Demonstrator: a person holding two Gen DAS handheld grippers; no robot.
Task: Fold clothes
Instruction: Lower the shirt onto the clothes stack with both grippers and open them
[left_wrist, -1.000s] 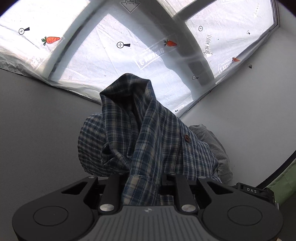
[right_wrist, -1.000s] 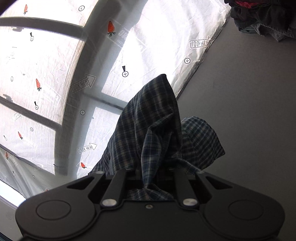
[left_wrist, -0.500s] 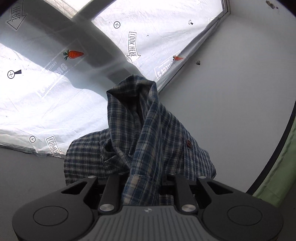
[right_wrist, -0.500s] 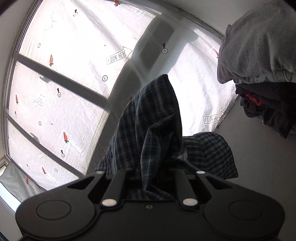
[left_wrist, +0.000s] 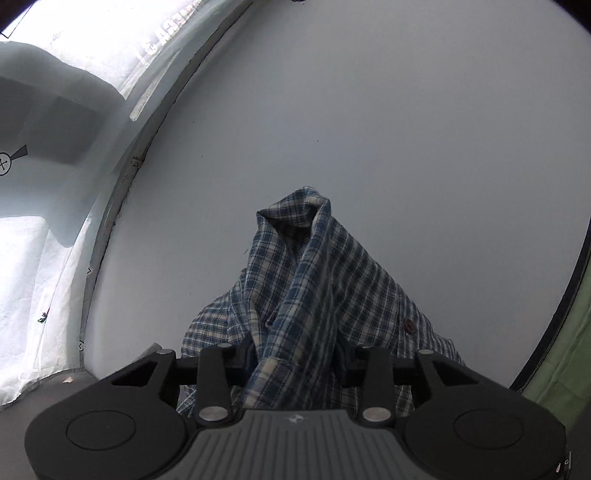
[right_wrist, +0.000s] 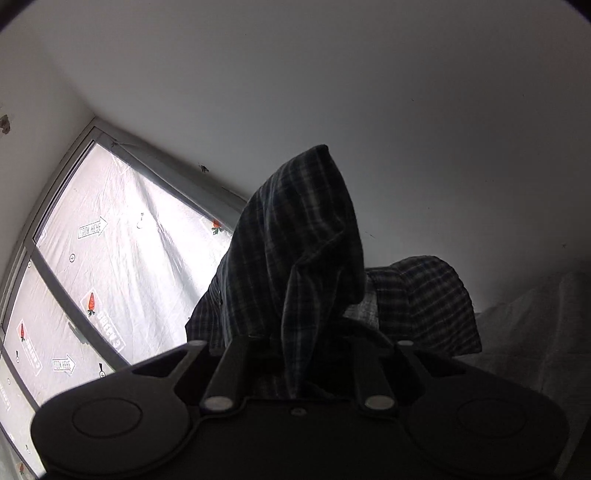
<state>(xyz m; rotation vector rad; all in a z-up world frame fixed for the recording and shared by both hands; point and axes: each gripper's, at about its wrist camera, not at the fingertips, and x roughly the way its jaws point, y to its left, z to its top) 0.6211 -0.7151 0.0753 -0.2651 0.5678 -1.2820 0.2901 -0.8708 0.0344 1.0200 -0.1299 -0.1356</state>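
The left claw (left_wrist: 295, 354) has a bunched fold of a blue-and-cream checked cotton shirt (left_wrist: 314, 288) between its two black fingers, the cloth rising in a peaked hood above the fingers and spilling down on both sides of them. Its jaws have just been opening, and they stand noticeably apart with the fabric filling the gap between them; whether the pads press on the cloth cannot be told, since the shirt hides them. A small brown button (left_wrist: 409, 325) shows on the shirt's right-hand fold. Behind the shirt in the left wrist view is a plain white wall (left_wrist: 369, 110), with a bright window covered by white printed sheeting (left_wrist: 33, 258) at the left and a strip of green fabric (left_wrist: 565, 350) at the right edge. The right claw (right_wrist: 299, 354) has another part of the same checked shirt (right_wrist: 303, 258) between its fingers, dark against the light, standing up in a similar peak with a further lobe of cloth hanging to the right. Its jaws have also just been opening, by a smaller amount, with the cloth between them. The sheeted window (right_wrist: 122, 280), printed with small orange carrots and arrows, lies at the left of that view, and pale grey cloth (right_wrist: 535, 332) at the lower right.
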